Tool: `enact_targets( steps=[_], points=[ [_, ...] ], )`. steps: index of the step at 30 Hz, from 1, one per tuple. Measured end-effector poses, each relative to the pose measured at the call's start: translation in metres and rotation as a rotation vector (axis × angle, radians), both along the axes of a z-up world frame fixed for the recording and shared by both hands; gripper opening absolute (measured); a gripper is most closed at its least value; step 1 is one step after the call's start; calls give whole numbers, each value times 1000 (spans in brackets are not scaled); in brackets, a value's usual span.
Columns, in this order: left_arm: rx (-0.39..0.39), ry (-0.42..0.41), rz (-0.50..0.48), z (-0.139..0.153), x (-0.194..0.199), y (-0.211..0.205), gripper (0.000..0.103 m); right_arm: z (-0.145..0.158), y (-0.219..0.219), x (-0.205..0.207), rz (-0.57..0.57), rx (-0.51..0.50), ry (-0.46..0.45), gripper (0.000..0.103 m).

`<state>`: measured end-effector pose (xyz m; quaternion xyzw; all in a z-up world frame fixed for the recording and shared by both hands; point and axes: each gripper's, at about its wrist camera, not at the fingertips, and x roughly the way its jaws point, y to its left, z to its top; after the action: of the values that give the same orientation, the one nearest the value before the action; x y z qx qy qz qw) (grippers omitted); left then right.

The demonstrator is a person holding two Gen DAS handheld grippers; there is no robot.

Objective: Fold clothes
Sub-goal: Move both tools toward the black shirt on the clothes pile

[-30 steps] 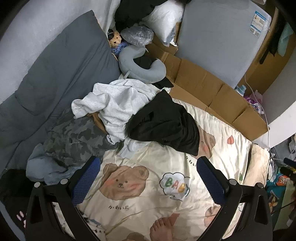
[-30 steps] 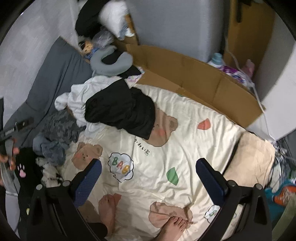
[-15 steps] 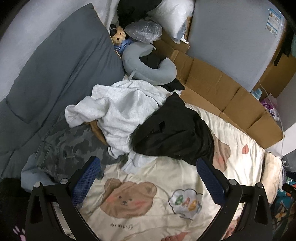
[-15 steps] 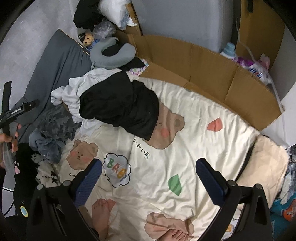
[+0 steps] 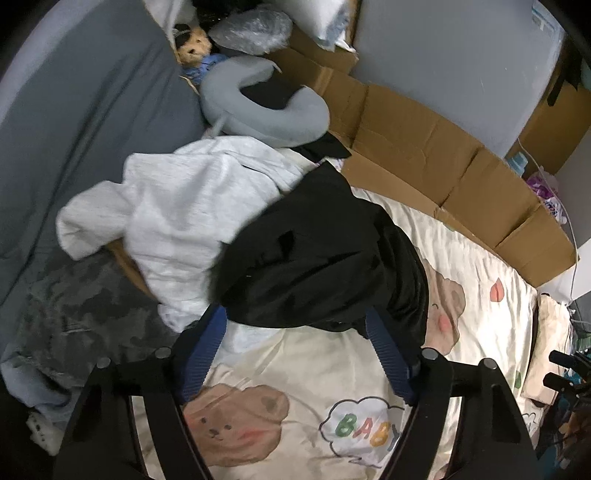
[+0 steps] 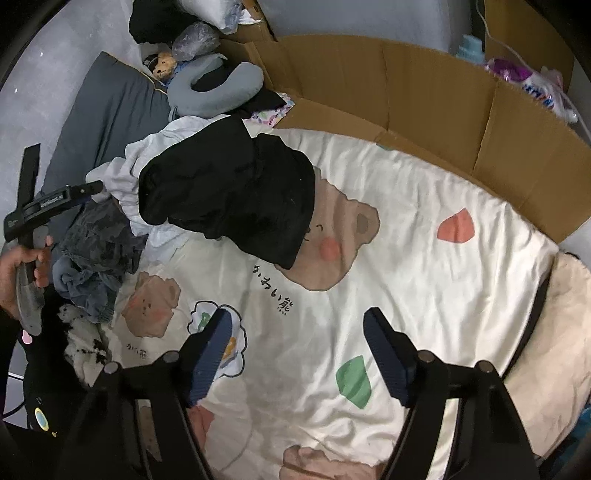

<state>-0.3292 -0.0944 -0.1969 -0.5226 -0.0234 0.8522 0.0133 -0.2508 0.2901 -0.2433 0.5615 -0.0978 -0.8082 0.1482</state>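
Note:
A heap of clothes lies on a cream bear-print blanket. On top is a black garment, over a light grey sweatshirt, with a camouflage garment beside them. My left gripper hangs just above the black garment's near edge, its jaws closing, the pads not touching cloth. My right gripper is over bare blanket, short of the black garment, jaws closing with nothing between them. In the right wrist view a hand holds the left gripper at the left edge.
A grey neck pillow, a small teddy bear and a plastic bag lie behind the heap. Flattened cardboard borders the blanket. A dark grey mattress lies to the left.
Both grippers have come down and nearer to the bed; the clothes heap looks larger. Both pairs of jaws have narrowed. My bare feet have dropped out of both views.

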Motion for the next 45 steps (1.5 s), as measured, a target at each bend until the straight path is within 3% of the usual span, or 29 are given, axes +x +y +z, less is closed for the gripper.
enact_targets(
  steps=[9,17,21,25,31,35,40,45],
  points=[
    [-14,-4,-54,-47,-14,30,79,-44,4,-6,-19,-17,7,73],
    [21,55,-140,-80,-28,60,79,-91,9,-4,-85,-58,-5,73],
    [-74,96,-202,-97,-32,77,79,-103,12,-4,-88,-37,-11,73],
    [-31,66,-219,-117,-38,90,79,-113,11,-7,-79,-21,-20,73],
    [-56,52,-305,-139,-41,117,79,-125,4,-13,-60,-16,-36,73],
    [-40,25,-304,-152,-52,121,56,-128,-1,-15,-50,-7,-37,73],
    [-77,-1,-280,-170,-64,120,54,-128,-4,-18,-48,14,-38,73],
    [-78,-10,-234,-189,-69,106,21,-125,-8,-19,-35,26,-23,73]
  ],
)
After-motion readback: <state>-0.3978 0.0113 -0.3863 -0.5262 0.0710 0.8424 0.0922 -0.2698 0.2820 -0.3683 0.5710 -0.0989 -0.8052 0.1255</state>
